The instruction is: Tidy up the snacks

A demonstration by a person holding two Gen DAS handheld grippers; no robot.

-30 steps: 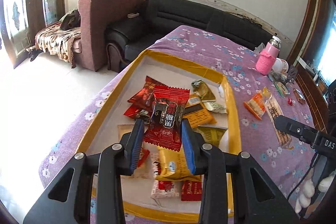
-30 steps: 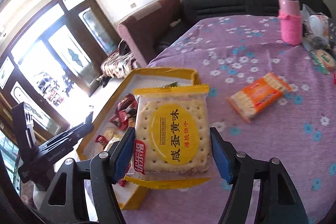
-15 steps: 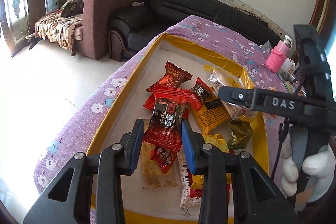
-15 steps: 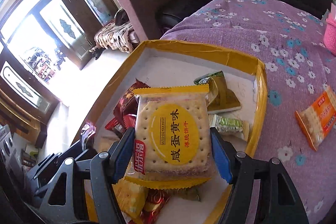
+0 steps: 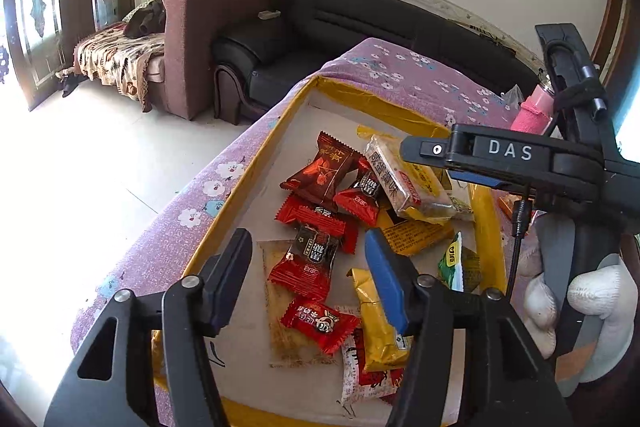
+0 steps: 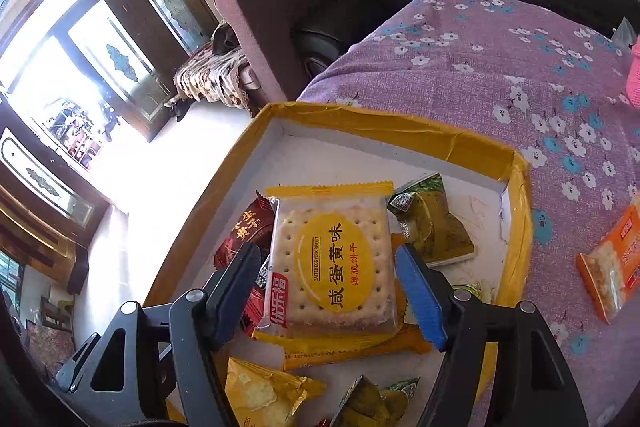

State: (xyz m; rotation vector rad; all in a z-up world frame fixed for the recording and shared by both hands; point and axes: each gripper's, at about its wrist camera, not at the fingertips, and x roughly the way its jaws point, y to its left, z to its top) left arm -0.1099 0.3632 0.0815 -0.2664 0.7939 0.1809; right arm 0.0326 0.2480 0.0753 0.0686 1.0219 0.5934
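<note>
Lying among the pile in the yellow-rimmed cardboard tray (image 6: 516, 211), the clear-and-yellow salted egg yolk biscuit packet (image 6: 334, 263) sits between the spread fingers of the right hand-held gripper (image 6: 326, 291); both pads stand clear of its sides, so the jaws are wide and grip nothing. A dark brown candy wrapper (image 6: 244, 231) peeks out at its left, a green-gold foil packet (image 6: 434, 227) lies just beside it toward the tray's far right corner, and a flat orange-yellow sachet (image 6: 352, 347) lies beneath its near edge.

From the left wrist view, the left hand-held gripper (image 5: 310, 269) is likewise wide, its fingers either side of a red-and-black candy wrapper (image 5: 312, 253) that rests on the tray floor untouched by either pad. A small red candy with a rabbit print (image 5: 318, 323) lies nearer the tray's near edge, beside a yellow foil packet (image 5: 376, 323).

Outside the tray, an orange cracker packet (image 6: 612, 267) rests on the purple flowered tabletop (image 6: 500, 67) near its right edge.
</note>
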